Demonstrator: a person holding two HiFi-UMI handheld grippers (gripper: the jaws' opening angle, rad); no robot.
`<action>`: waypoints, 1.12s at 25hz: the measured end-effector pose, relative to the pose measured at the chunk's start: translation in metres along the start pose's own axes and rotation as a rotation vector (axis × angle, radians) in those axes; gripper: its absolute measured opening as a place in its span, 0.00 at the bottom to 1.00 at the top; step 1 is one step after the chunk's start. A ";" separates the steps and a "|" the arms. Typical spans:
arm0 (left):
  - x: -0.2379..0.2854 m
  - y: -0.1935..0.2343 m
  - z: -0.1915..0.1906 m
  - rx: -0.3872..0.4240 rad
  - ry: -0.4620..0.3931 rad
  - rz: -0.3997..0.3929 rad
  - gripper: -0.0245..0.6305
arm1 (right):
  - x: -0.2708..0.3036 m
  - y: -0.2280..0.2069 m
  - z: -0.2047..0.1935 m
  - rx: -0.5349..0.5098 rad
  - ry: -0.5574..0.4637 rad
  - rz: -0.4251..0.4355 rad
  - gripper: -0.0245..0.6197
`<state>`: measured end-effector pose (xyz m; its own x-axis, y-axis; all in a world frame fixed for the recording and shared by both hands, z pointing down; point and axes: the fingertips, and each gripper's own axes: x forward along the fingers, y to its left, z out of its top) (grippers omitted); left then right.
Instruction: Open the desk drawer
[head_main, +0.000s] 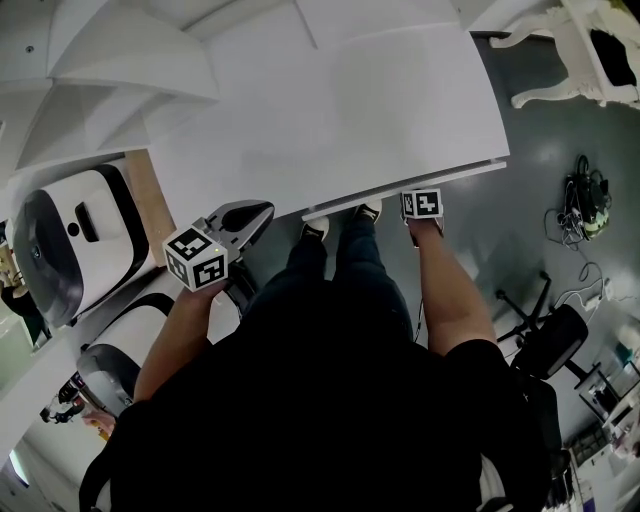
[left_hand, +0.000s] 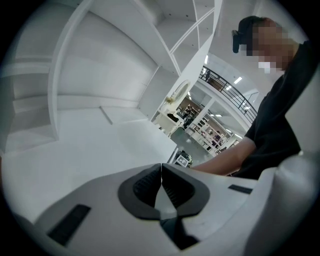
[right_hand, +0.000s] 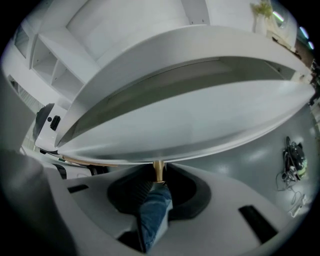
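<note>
I stand at a white desk (head_main: 330, 110); its drawer front (head_main: 400, 192) shows as a narrow strip under the near edge. In the right gripper view the drawer front (right_hand: 190, 125) fills the middle, and its small gold knob (right_hand: 158, 171) sits between the dark pads of my right gripper (right_hand: 158, 182), which is shut on it. From the head view only this gripper's marker cube (head_main: 422, 204) shows, at the drawer's right end. My left gripper (head_main: 250, 213) hovers over the desk's left corner. Its pads (left_hand: 150, 182) meet with nothing between them.
White shelving (left_hand: 100, 60) rises behind the desktop. A white and black machine (head_main: 70, 240) stands at the left. On the grey floor to the right are a white carved chair (head_main: 570, 60), a bundle of cables (head_main: 585, 205) and a black office chair (head_main: 555, 340).
</note>
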<state>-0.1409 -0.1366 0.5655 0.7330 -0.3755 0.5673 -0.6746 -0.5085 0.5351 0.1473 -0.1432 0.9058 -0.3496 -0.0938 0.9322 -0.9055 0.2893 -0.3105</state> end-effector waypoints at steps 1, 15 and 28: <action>0.001 -0.001 0.000 0.004 0.003 -0.006 0.06 | -0.001 0.000 -0.003 0.003 -0.001 -0.002 0.17; 0.021 -0.015 0.000 0.072 0.072 -0.097 0.06 | -0.010 -0.003 -0.054 0.054 -0.002 -0.023 0.17; 0.046 -0.032 -0.001 0.135 0.144 -0.187 0.06 | -0.021 -0.008 -0.107 0.083 0.021 -0.049 0.17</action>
<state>-0.0858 -0.1368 0.5745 0.8173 -0.1555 0.5548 -0.5035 -0.6608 0.5566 0.1881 -0.0416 0.9084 -0.2998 -0.0856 0.9502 -0.9385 0.2052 -0.2776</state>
